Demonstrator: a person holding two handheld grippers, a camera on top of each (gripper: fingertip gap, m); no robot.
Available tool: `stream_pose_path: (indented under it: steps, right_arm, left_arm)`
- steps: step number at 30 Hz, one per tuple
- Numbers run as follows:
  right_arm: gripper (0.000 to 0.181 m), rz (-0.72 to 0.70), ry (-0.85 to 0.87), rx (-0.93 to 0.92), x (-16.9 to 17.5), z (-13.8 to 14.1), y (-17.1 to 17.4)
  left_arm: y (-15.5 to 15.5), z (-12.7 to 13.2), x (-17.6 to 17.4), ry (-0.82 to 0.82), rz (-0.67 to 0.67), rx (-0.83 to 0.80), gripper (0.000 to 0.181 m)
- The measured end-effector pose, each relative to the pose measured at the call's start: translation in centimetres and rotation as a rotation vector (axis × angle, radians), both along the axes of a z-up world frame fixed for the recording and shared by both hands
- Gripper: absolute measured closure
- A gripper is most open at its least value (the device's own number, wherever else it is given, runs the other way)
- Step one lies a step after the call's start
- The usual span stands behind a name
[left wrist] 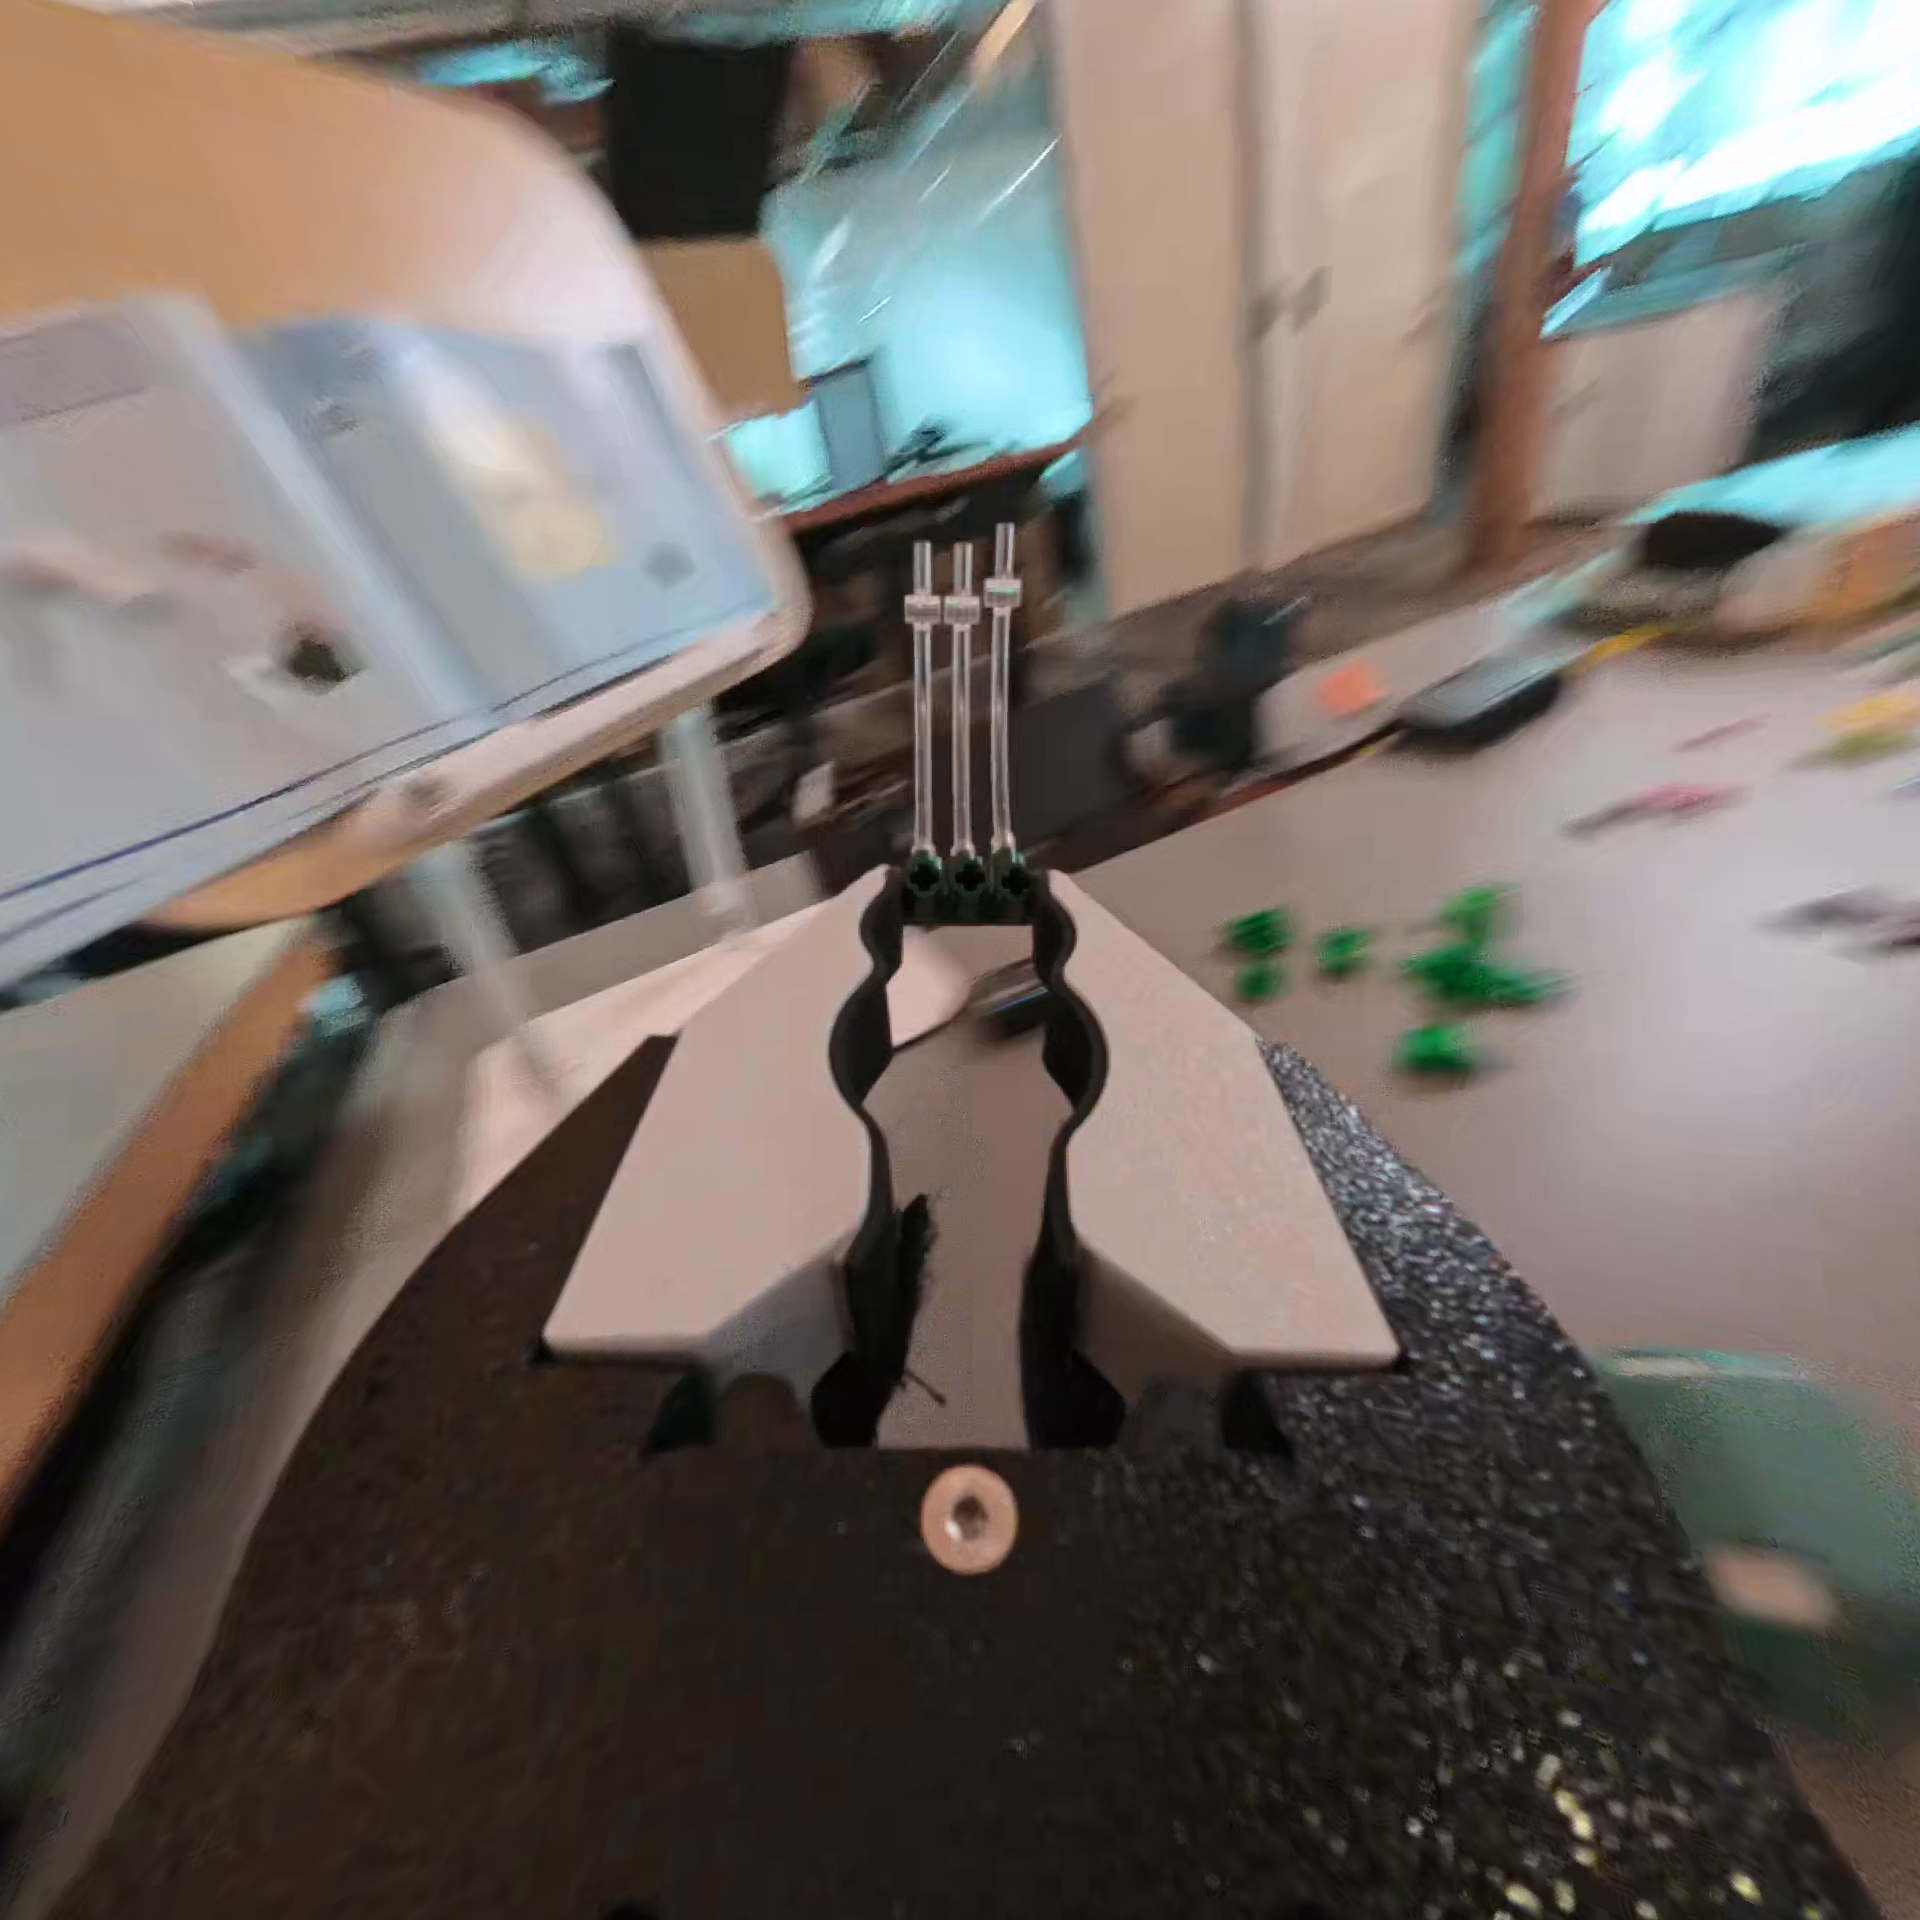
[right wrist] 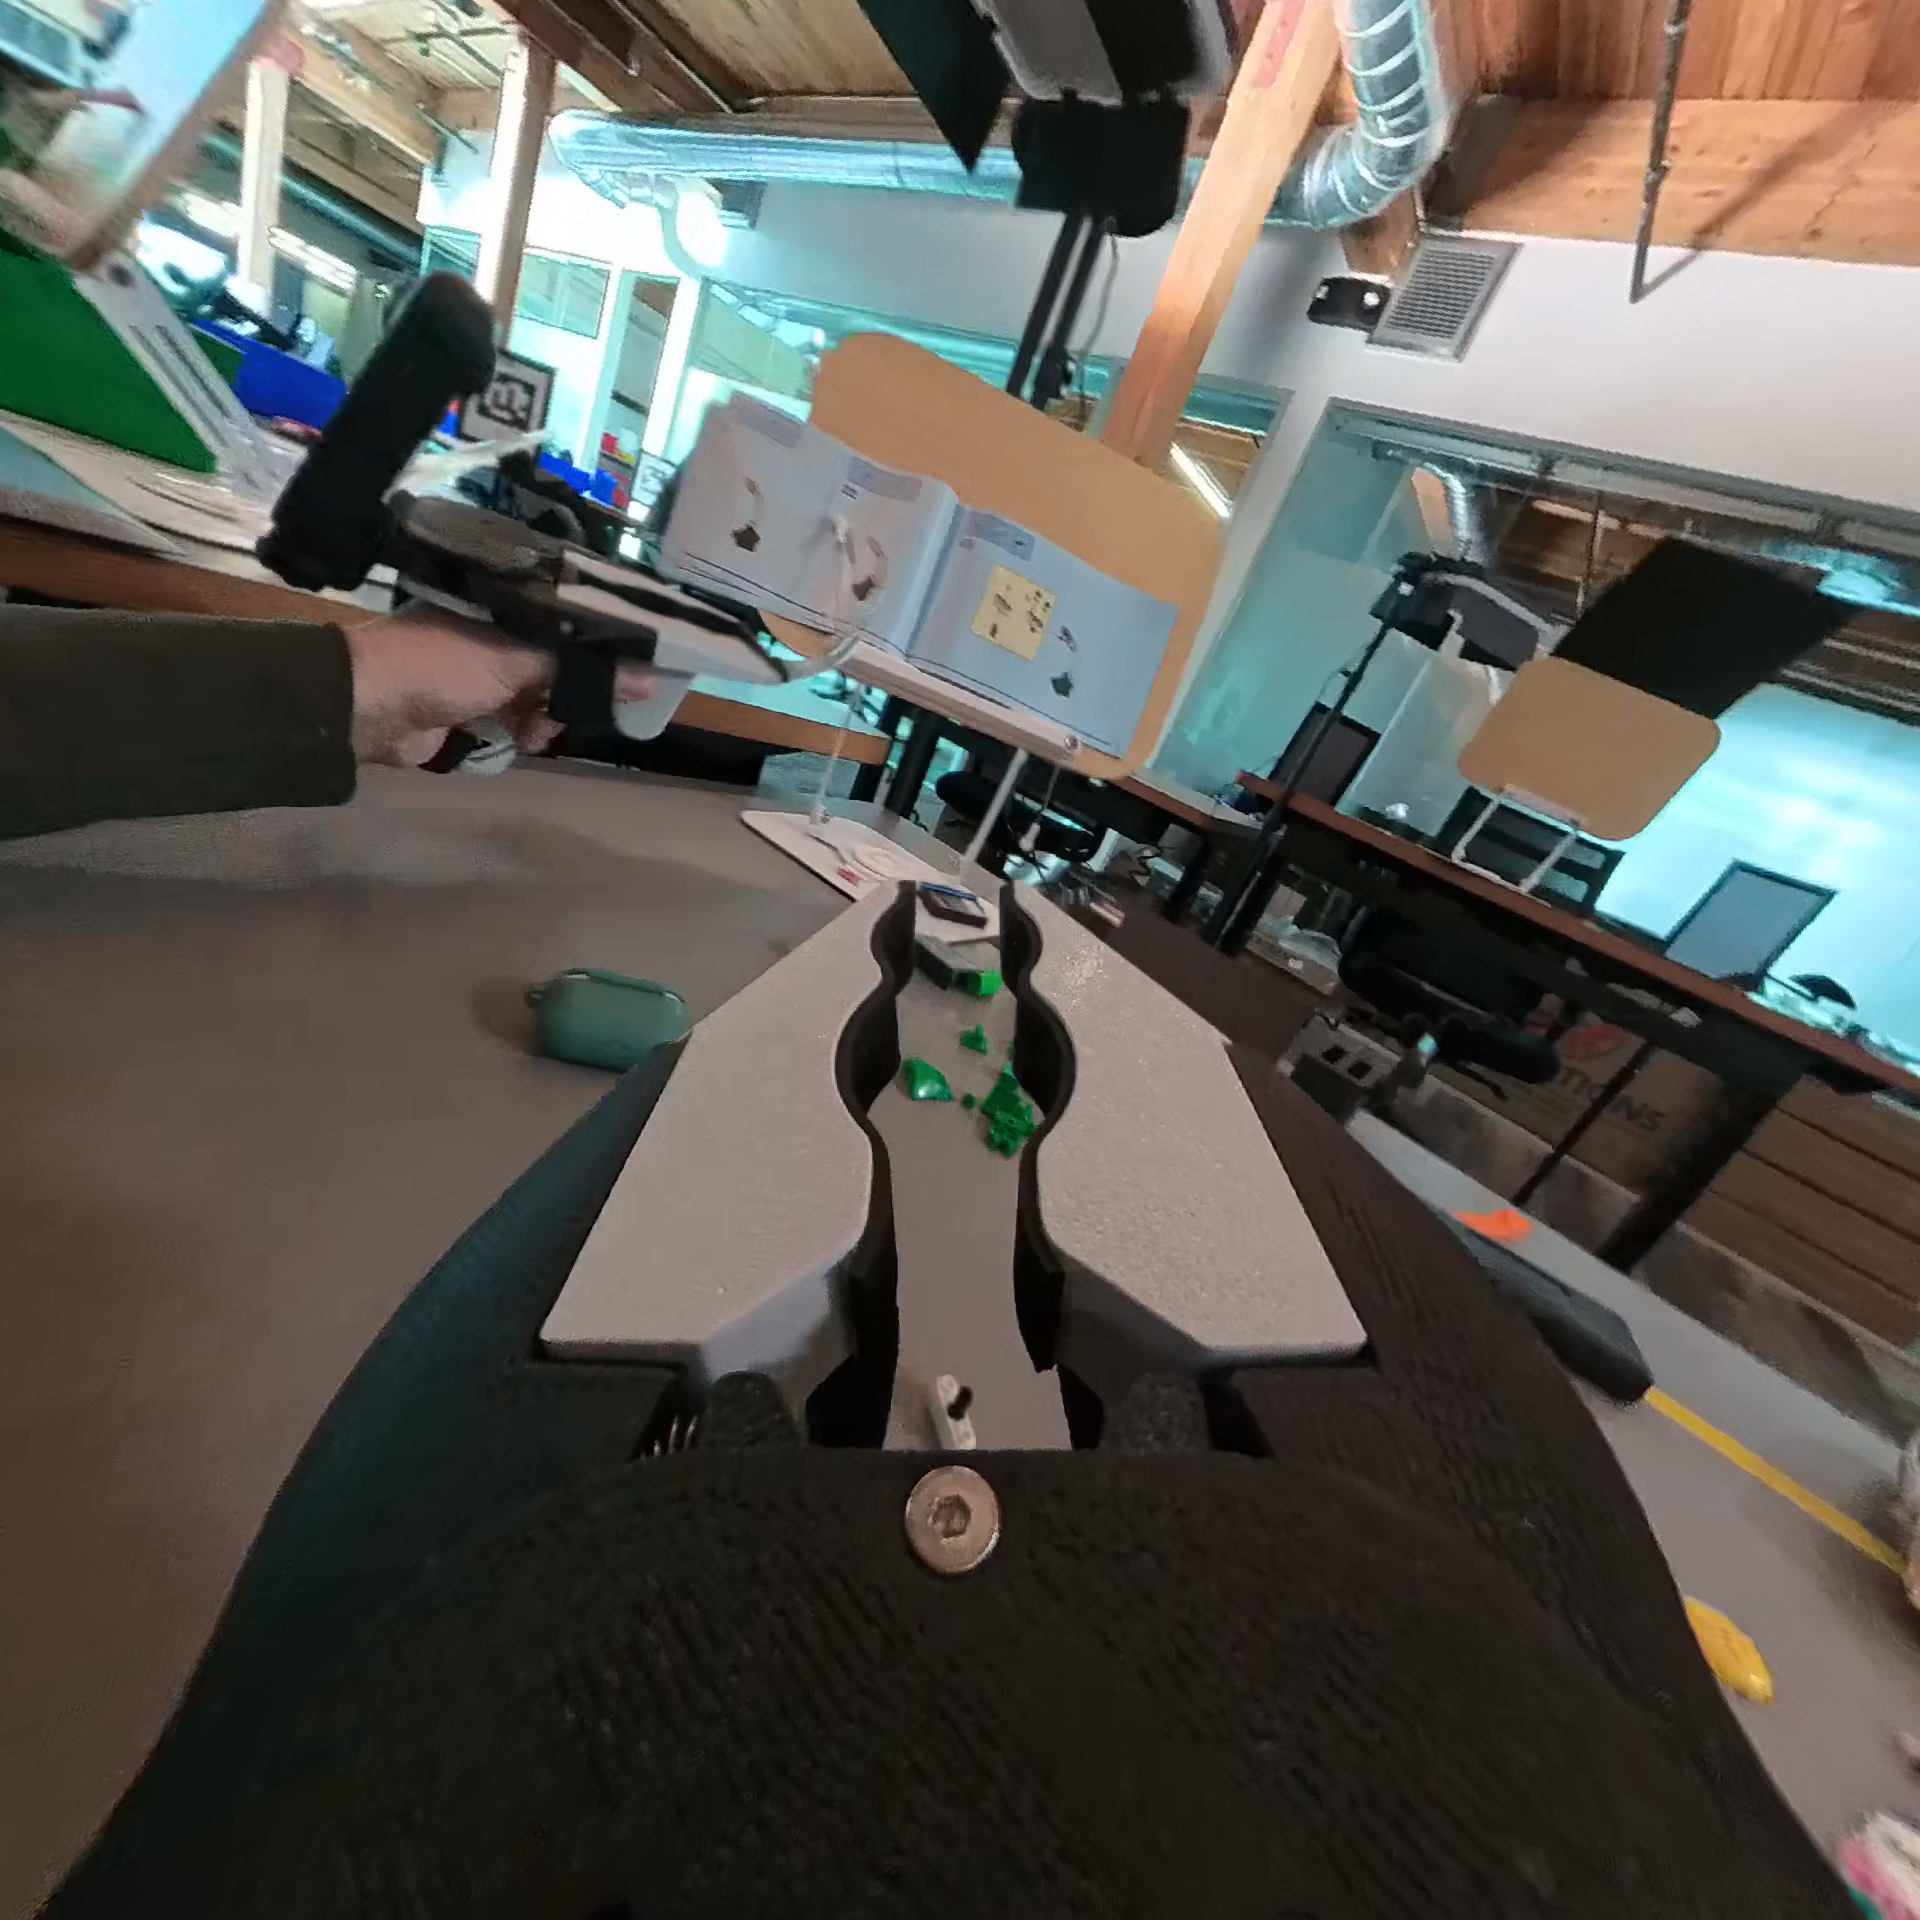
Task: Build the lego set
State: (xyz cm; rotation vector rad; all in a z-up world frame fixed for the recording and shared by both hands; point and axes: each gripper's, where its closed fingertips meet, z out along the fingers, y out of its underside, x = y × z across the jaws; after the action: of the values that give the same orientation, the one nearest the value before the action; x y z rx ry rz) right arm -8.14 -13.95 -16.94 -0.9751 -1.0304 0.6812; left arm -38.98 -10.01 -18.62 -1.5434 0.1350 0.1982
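My left gripper is shut on a small dark green lego piece with three clear thin rods standing up from it, held in the air above the grey table. Loose green lego pieces lie on the table to its right. My right gripper is open and empty, low over the table, with green lego pieces seen between its fingers. The left gripper also shows in the right wrist view, held by a hand at the left, with the clear rods curving from its tip.
An open instruction booklet rests on a tan stand at the table's far side. A teal case lies on the table left of my right gripper. A small white piece lies under it. Yellow and pink bits lie at the right. My right fingertips sit around 30 cm from my left ones.
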Motion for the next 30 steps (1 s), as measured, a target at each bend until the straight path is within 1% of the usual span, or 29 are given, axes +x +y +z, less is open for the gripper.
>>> stream_pose_path:
  steps: [3,5,7,9,10,12,14,16,19,23,26,30]
  right_arm:
    - [0.16,0.081,-0.004,0.074,-0.4,3.0,-2.7]
    - [0.154,0.138,-0.005,0.161,-0.5,5.4,-4.5]
    - [0.151,0.187,-0.002,0.184,-0.2,7.6,-5.6]
    - [0.152,0.27,0.015,0.083,0.1,9.7,-6.0]
    - [0.152,0.314,0.019,0.02,0.4,10.6,-6.2]
    - [0.156,0.327,-0.005,-0.063,0.9,11.6,-5.6]
    - [0.161,0.289,-0.042,-0.076,1.3,11.9,-5.1]
    - [0.164,0.264,-0.066,-0.086,1.4,11.5,-5.1]
    - [0.165,0.281,-0.07,-0.142,0.9,10.4,-5.6]
    - [0.167,0.36,0.012,-0.278,0.3,9.8,-5.9]
    - [0.169,0.42,0.052,-0.365,0.1,9.7,-5.6]
    - [0.173,0.502,0.098,-0.504,-0.1,9.4,-4.6]
  left_arm:
    - [-3.0,3.8,9.6,-0.296,-0.352,0.097,0.159]
    - [-5.2,5.9,14.8,-0.49,-0.577,0.125,0.16]
    - [-6.9,7.0,19.2,-0.595,-0.771,0.093,0.159]
    - [-7.9,7.6,22.4,-0.626,-0.9,0.04,0.159]
    - [-8.3,8.0,23.4,-0.62,-0.934,0.04,0.159]
    - [-8.8,8.5,24.8,-0.532,-0.932,0.064,0.159]
    - [-9.0,9.0,25.7,-0.378,-0.864,0.126,0.159]
    - [-9.5,9.9,26.3,-0.233,-0.785,0.22,0.159]
    - [-9.9,10.9,27.1,-0.031,-0.666,0.318,0.159]
    - [-10.0,11.3,28.2,0.182,-0.54,0.395,0.159]
    - [-9.9,11.2,29.1,0.343,-0.474,0.436,0.159]
    - [-9.4,10.5,30.2,0.465,-0.434,0.45,0.159]
